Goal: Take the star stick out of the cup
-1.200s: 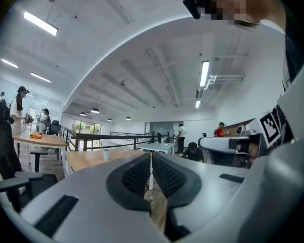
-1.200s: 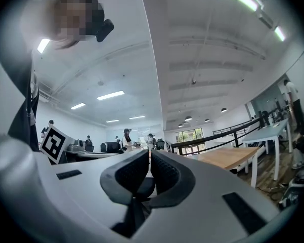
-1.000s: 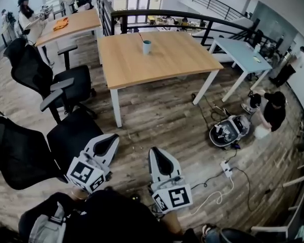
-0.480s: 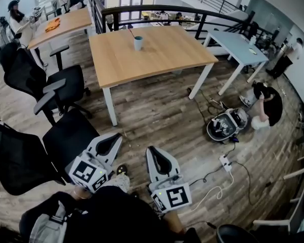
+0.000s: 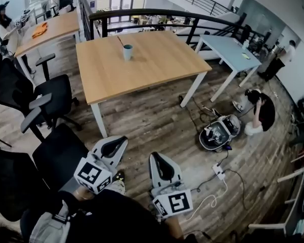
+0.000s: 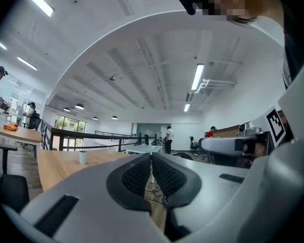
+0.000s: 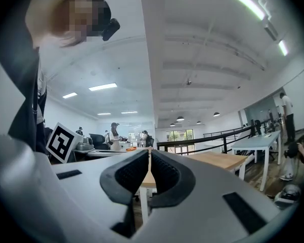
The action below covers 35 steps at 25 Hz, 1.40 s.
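Note:
A light blue cup (image 5: 127,52) stands on the far side of a wooden table (image 5: 141,70), with a thin stick (image 5: 121,41) leaning out of it to the left; its star end is too small to make out. The cup (image 6: 82,157) also shows small and far off in the left gripper view. Both grippers hang low over the floor, well short of the table. My left gripper (image 5: 116,143) is shut with nothing in it. My right gripper (image 5: 157,159) is shut and empty too.
Black office chairs (image 5: 50,97) stand left of the table and beside my left gripper. A person crouches by a round machine (image 5: 216,133) on the floor at right, with cables and a power strip (image 5: 218,171). A pale blue table (image 5: 227,52) and a black railing (image 5: 157,15) lie beyond.
The head view has drawn closer to the wooden table, which has slid left and down in the picture. Both grippers keep their low position and stay shut.

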Available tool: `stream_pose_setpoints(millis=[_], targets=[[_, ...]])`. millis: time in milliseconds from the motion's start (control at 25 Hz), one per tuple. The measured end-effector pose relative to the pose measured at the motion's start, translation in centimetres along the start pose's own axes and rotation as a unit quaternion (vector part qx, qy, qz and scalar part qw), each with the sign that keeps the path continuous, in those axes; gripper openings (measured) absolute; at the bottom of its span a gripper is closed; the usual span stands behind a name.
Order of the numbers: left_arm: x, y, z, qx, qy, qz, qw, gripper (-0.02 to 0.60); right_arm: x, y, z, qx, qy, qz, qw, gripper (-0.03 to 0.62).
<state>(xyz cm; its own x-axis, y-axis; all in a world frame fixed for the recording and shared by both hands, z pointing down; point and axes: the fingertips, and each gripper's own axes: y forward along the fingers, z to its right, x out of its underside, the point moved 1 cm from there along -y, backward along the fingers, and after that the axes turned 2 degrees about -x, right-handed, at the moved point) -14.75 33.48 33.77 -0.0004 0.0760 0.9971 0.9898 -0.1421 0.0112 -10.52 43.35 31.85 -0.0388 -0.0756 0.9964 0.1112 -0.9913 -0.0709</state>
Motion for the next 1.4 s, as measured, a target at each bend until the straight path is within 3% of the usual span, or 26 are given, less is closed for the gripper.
stream_pose_setpoints(millis=[200,360,720,1080,1400], targets=[[-0.6,4.3,-3.8,0.021,0.003,0.003,0.9998,0.023,0.8,5.0,3.1,0.010,-0.006,-0.014,1.000,0.028],[-1.4,6.5,-8.4,0.010,0.014,0.010,0.9998,0.023,1.2,9.9,4.9,0.012,-0.003,-0.016,1.000,0.028],[-1.4,8.9,-15.8,-0.003,-0.004,0.013,0.9999,0.023,1.4,18.6,6.7,0.000,-0.008,-0.022,1.000,0.028],[-0.6,10.0,-20.0,-0.039,-0.016,0.010,0.9991,0.023,2.1,23.5,6.4,-0.043,-0.004,-0.029,0.999,0.028],[-1.2,14.2,-21.8,-0.088,-0.008,0.009,0.9961,0.023,1.5,26.8,11.3,-0.078,-0.003,-0.018,0.997,0.028]])
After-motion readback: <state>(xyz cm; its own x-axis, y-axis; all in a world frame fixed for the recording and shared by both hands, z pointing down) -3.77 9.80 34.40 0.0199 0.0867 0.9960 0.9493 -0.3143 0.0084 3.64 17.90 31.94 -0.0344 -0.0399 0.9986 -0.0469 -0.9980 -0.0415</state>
